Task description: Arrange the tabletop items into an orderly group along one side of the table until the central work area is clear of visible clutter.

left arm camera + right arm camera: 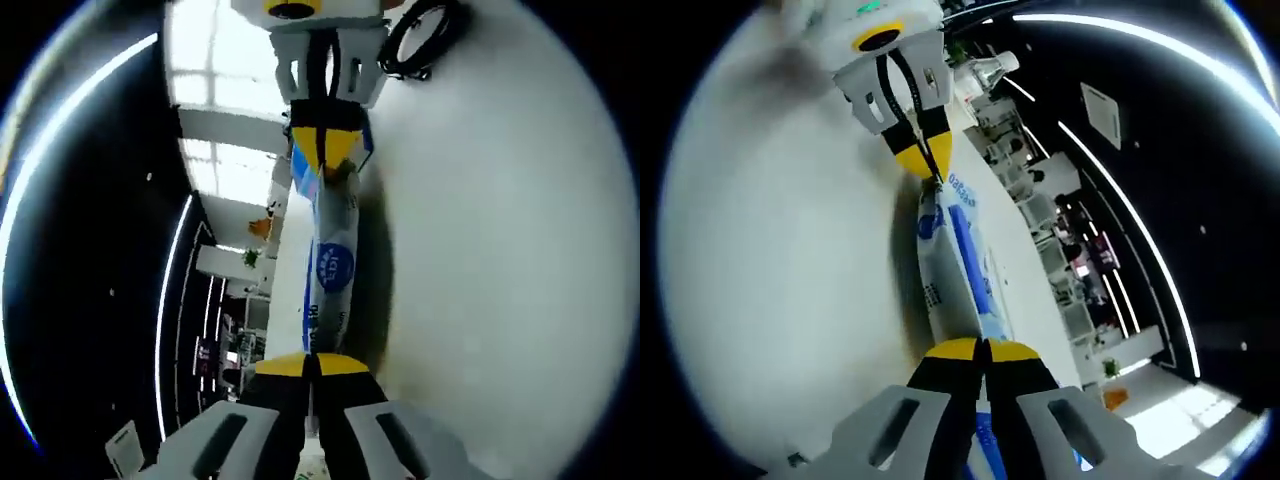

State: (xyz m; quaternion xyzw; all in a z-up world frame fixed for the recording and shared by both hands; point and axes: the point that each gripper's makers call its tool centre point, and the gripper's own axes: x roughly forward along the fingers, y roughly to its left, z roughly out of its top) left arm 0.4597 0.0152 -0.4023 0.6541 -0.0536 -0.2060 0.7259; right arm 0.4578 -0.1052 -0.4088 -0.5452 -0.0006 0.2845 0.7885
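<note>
While both my left hand-held gripper (310,362) and right hand-held gripper (983,348) clamp the packet (333,265) ends, I should carry it level toward the surface (500,250) edge at 9 o'clock.

My left gripper (312,362) covers the near end of the packet (333,262), so I can't see how much of it sits between the jaws. Far end is tucked under the right gripper (322,150). Print on the packet is too small to read, apart from a blue round logo. Black cable (418,38) is cut by the pic's top edge. In the right gripper view my right gripper (980,348) hides its end of the packet (958,262), and the left gripper (925,155) hides the other. Bkgd shelves (1060,230) are too small and blurred to make out.
</note>
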